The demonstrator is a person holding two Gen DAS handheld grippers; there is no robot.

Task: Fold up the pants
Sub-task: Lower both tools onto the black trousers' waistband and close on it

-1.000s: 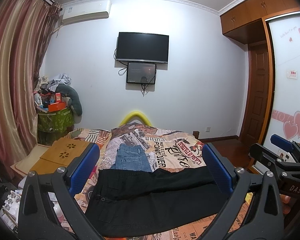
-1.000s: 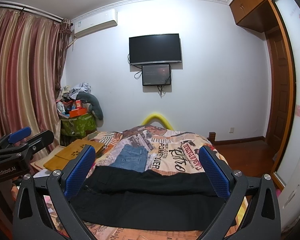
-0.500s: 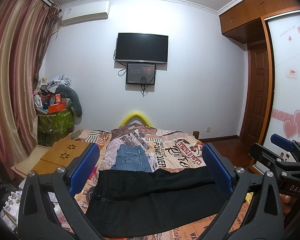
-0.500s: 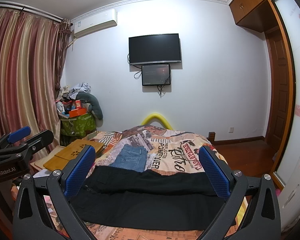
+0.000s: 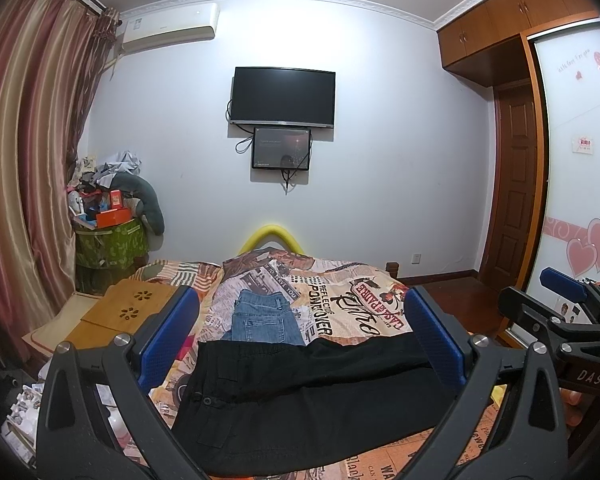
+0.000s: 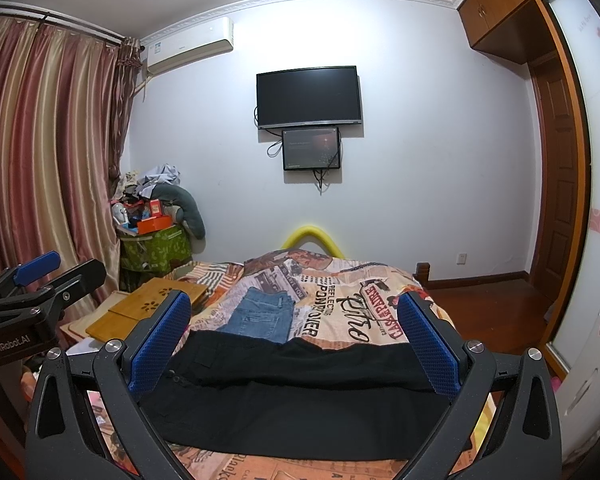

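Black pants (image 5: pixel 300 396) lie spread flat across the near part of the bed, waist at the left, legs running right; they also show in the right wrist view (image 6: pixel 296 396). My left gripper (image 5: pixel 300 340) is open and empty, held above the pants and apart from them. My right gripper (image 6: pixel 296 340) is open and empty too, above the pants. Each gripper shows at the edge of the other's view: the right one (image 5: pixel 572 320) and the left one (image 6: pixel 32 300).
Folded blue jeans (image 5: pixel 266 320) lie on the patterned bedspread (image 5: pixel 348 300) just beyond the black pants. A wooden lap desk (image 5: pixel 120 312) sits at the bed's left. A cluttered green bin (image 5: pixel 110 240), curtains and a wardrobe door (image 5: pixel 512 216) flank the bed.
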